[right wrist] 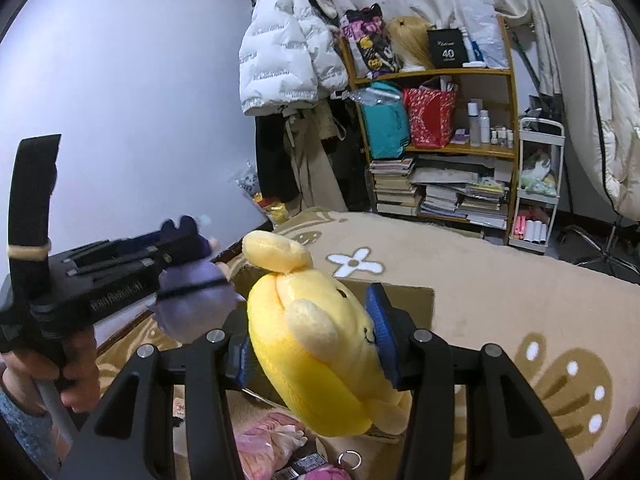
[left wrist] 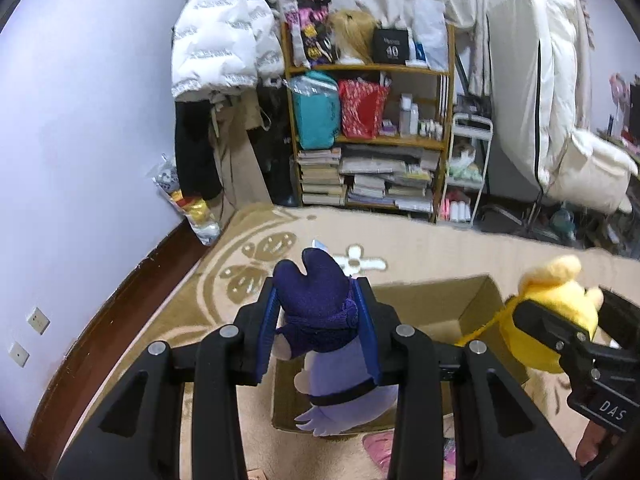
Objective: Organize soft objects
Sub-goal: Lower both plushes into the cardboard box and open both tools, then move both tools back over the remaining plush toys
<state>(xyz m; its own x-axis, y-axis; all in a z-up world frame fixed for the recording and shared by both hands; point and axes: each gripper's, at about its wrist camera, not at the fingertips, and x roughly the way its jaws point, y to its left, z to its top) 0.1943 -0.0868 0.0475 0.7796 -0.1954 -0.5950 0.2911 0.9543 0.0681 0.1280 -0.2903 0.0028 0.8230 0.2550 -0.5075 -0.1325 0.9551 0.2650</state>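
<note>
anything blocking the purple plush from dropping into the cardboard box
Nothing visible does. The left gripper holds the purple plush above the open cardboard box, whose visible interior looks bare. The yellow plush in the right gripper hangs off to the right side, not beneath it.

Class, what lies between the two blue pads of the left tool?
A purple plush toy, squeezed between the pads, above the cardboard box; the left wrist view shows it.

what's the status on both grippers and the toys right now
Left gripper shut on purple plush. Right gripper shut on yellow plush. Both held above open cardboard box. Nothing blocking.
</note>
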